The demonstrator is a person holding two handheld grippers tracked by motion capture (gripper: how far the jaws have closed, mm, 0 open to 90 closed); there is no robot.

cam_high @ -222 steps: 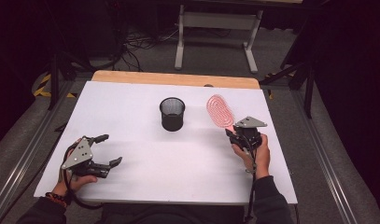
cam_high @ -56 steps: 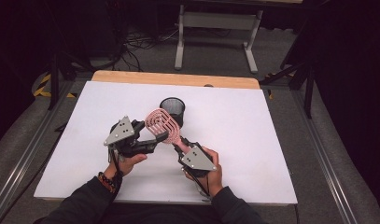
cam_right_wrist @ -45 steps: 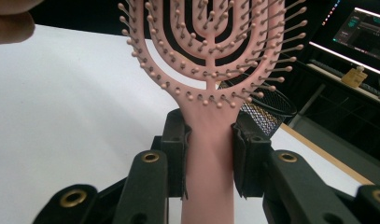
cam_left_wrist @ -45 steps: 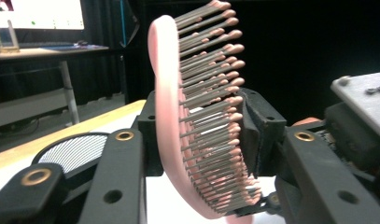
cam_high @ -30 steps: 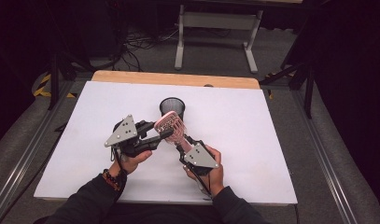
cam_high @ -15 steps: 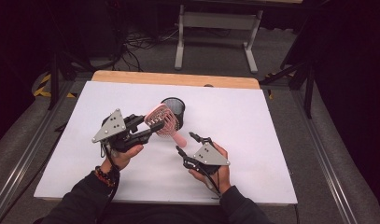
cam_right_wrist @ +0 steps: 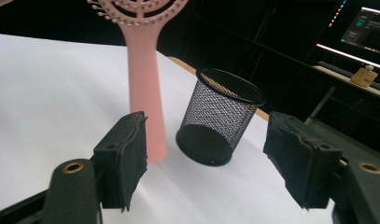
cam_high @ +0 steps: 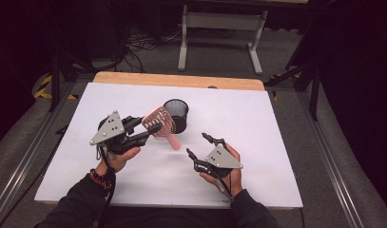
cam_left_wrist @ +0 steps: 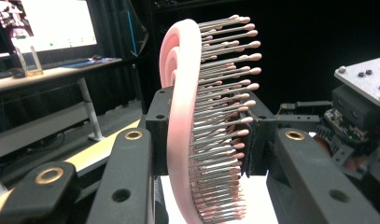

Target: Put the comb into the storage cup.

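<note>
Handover complete. The left gripper [cam_high: 142, 132] is clamped on the head of the pink plastic paddle hairbrush [cam_high: 161, 127], pads across its bristle face and back, as the left gripper view confirms [cam_left_wrist: 190, 130]. The brush is held above the white table [cam_high: 276, 123], handle pointing down toward five o'clock, just at nine o'clock of the black wire-mesh pen cup [cam_high: 176, 115]. The right gripper [cam_high: 197, 146] has just been opening; its jaws stand apart with nothing between them, clear of the handle [cam_right_wrist: 145, 93].

Judgement: the next move calls for swinging the handle over the cup rim [cam_right_wrist: 230, 86] and lowering it in.
</note>
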